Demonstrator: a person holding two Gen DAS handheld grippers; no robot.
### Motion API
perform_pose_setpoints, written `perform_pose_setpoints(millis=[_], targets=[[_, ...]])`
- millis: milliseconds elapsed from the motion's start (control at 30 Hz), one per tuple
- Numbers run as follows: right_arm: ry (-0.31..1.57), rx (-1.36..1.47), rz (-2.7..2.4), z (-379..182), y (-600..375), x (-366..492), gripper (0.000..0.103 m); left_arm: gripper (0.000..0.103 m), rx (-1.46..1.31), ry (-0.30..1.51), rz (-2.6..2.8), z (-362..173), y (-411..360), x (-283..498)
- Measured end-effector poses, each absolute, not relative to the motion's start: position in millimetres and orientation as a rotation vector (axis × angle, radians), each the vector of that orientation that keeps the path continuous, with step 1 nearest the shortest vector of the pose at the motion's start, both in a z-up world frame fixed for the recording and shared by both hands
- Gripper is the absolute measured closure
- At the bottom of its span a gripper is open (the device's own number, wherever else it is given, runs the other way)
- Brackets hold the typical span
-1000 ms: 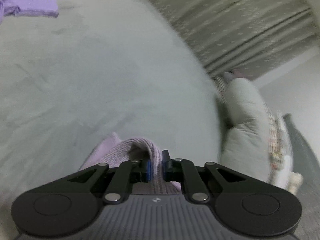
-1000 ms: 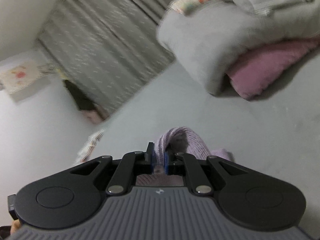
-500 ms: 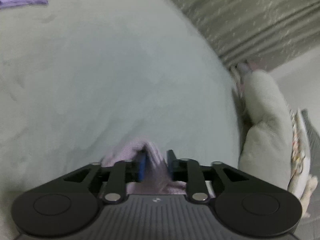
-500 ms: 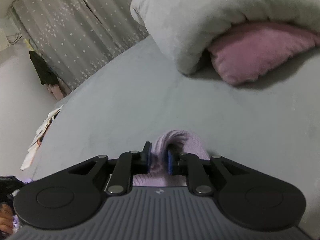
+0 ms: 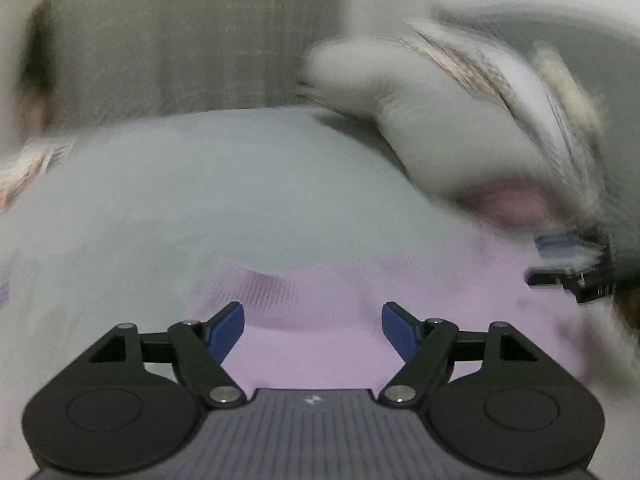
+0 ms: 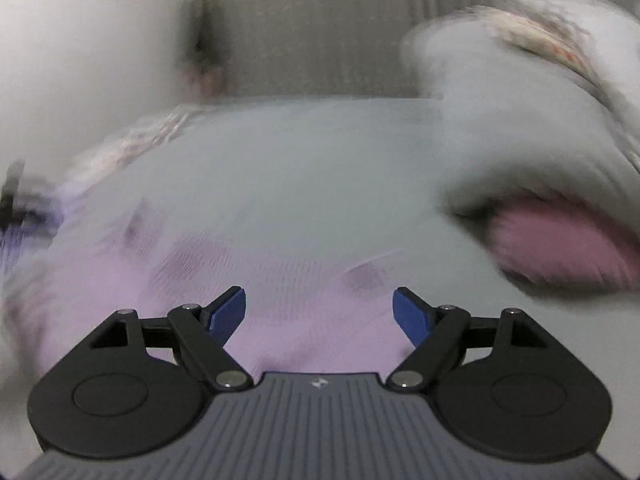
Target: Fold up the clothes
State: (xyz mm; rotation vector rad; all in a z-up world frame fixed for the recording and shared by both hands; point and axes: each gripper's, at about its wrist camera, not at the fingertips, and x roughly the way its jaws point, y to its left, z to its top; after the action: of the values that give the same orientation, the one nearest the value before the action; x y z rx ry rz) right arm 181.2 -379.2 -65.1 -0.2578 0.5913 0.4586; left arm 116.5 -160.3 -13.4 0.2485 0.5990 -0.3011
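My left claw (image 5: pixel 313 326) and right claw (image 6: pixel 319 311) are both spreading, nothing pinched. One lilac knit garment (image 5: pixel 320 344) lies flat on the bed (image 5: pixel 240 184), below both, near its front edge. It looks soft, light and floppy; I'd pinch its hem corners.

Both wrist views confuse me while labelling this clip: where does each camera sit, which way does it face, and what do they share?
Left wrist: on the left gripper, facing along its opening jaws over the lilac knit garment on the grey bed; the right gripper shows at the right edge.
Right wrist: on the right gripper, jaws opening, nothing between them, facing the same garment.
Shared: garment, bed, grey rolled duvet, pink pillow, grey curtain.
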Motion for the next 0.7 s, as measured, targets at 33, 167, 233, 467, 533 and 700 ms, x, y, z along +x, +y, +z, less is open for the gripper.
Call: perform_pose_setpoints(millis=[33, 167, 233, 467, 533, 700], targets=[[0.598, -0.274, 0.481, -67, -373, 179, 0.027, 0.027, 0.285, 0.607, -0.311, -22, -174, 117], [0.603, -0.286, 0.544, -76, -344, 187, 0.029, 0.026, 0.406, 0.635, -0.243, -61, -208, 140], [0.682, -0.308, 0.461, -88, -336, 214, 0.031, 0.031, 0.385, 0.719, -0.134, -74, -206, 172], [0.665, -0.397, 0.167, -102, -330, 258, 0.019, 0.037, 0.387, 0.76, 0.089, -81, -188, 221], [0.661, -0.383, 0.115, -101, -333, 264, 0.016, 0.037, 0.383, 0.757, 0.121, -79, -184, 224], [0.527, -0.301, -0.001, -73, -339, 235, 0.016, 0.047, 0.27, 0.725, 0.129, -53, -145, 197]])
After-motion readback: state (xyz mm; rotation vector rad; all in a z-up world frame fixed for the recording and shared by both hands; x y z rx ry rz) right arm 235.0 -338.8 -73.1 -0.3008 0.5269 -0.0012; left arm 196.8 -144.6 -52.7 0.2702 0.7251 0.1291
